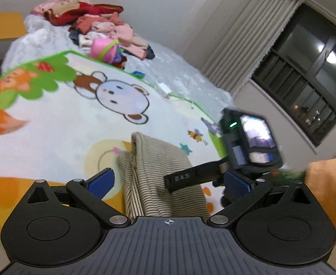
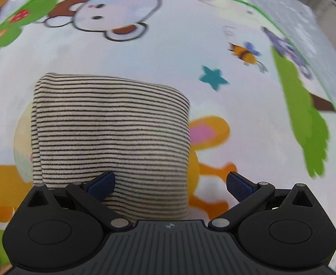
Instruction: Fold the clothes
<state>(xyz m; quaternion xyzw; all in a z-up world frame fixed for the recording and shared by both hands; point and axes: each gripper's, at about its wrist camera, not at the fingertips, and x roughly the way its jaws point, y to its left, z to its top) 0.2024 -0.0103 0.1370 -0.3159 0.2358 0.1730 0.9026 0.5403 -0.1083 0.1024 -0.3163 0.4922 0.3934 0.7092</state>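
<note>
- Lying at lower centre of both views, the striped garment was already folded into a compact block on the cartoon blanket.
- Waiting in the upper left of the left view, a clothes pile was not yet folded.
- Both the left gripper and the right gripper stood wide, holding nothing.
- The garment's near edge was hidden behind the gripper bodies.
- The right gripper's fingertips were hard to make out in the left view.

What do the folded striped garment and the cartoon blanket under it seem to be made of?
Striped garment: likely soft ribbed knit, matte; fine cream and dark stripes, rounded thick fold. Cartoon blanket: probably plush fleece, printed; its surface looks fuzzy, though motion blur leaves this open.
</note>
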